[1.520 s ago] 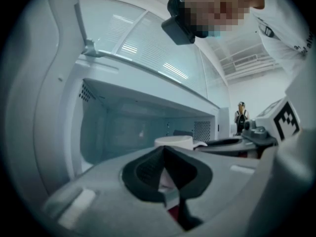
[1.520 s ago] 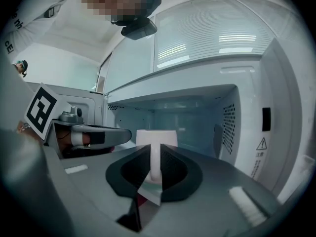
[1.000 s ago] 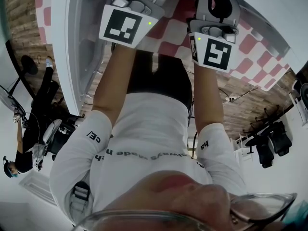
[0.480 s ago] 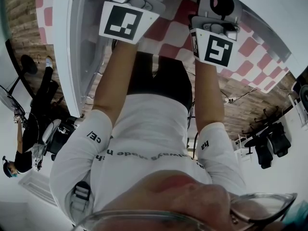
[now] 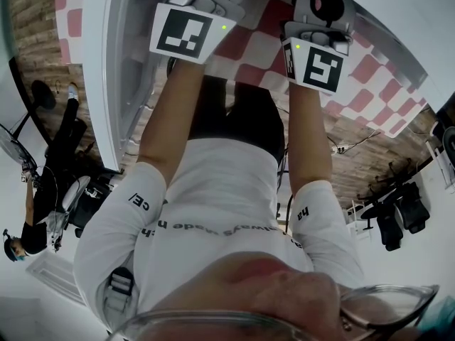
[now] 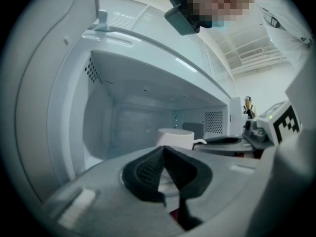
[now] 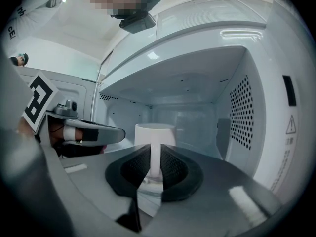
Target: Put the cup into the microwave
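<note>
A white cup stands upright inside the open white microwave. My right gripper is shut on the cup's handle, which shows as a thin vertical strip between the dark pads. In the left gripper view the cup sits just beyond my left gripper, whose pads meet with nothing between them. The left gripper holds to the cup's left, at the cavity mouth. In the head view only the two marker cubes show, side by side at the top.
The microwave door stands open at the left. The cavity's right wall is perforated and close to the cup. A red-and-white checked cloth covers the table. A person and office chairs are in the background.
Both marker cubes have shifted slightly towards the top of the head view, deeper towards the microwave. The right gripper's hold looks the same.
</note>
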Action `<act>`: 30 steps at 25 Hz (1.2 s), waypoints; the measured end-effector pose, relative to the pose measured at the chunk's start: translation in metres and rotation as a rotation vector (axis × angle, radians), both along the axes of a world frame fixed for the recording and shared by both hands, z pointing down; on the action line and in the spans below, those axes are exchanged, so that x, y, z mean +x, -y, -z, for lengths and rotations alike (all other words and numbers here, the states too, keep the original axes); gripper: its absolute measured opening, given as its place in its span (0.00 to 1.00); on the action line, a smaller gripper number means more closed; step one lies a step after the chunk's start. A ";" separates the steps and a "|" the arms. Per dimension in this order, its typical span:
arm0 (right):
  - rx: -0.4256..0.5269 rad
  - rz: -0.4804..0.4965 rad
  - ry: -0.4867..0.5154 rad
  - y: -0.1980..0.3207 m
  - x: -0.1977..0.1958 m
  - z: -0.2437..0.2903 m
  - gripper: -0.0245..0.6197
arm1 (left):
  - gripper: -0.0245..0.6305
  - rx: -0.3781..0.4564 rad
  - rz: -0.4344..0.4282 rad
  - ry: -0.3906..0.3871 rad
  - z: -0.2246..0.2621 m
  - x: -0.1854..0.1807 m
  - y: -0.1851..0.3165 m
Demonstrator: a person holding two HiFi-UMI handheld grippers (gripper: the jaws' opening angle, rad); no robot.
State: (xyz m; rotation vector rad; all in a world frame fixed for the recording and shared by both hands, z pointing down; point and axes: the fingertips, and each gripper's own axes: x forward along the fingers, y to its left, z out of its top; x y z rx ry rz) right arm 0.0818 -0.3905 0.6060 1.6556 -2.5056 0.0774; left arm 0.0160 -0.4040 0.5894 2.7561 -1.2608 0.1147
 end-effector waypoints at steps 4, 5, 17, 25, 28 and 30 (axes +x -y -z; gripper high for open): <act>-0.031 0.000 -0.008 -0.002 0.001 -0.002 0.15 | 0.04 -0.020 0.014 0.000 0.002 0.000 -0.006; -0.041 -0.001 -0.009 -0.004 0.002 -0.002 0.19 | 0.04 -0.025 0.020 -0.004 0.003 0.000 -0.009; -0.078 -0.033 -0.035 -0.037 0.008 0.031 0.19 | 0.04 -0.055 0.020 0.019 0.030 -0.015 -0.048; -0.064 -0.025 -0.029 -0.069 0.019 0.083 0.17 | 0.04 -0.048 -0.009 -0.019 0.083 -0.008 -0.077; -0.063 -0.018 -0.025 -0.082 0.021 0.104 0.17 | 0.04 -0.048 -0.028 -0.026 0.102 -0.006 -0.088; -0.062 -0.018 -0.023 -0.089 0.025 0.117 0.15 | 0.04 -0.049 -0.036 -0.034 0.114 -0.005 -0.095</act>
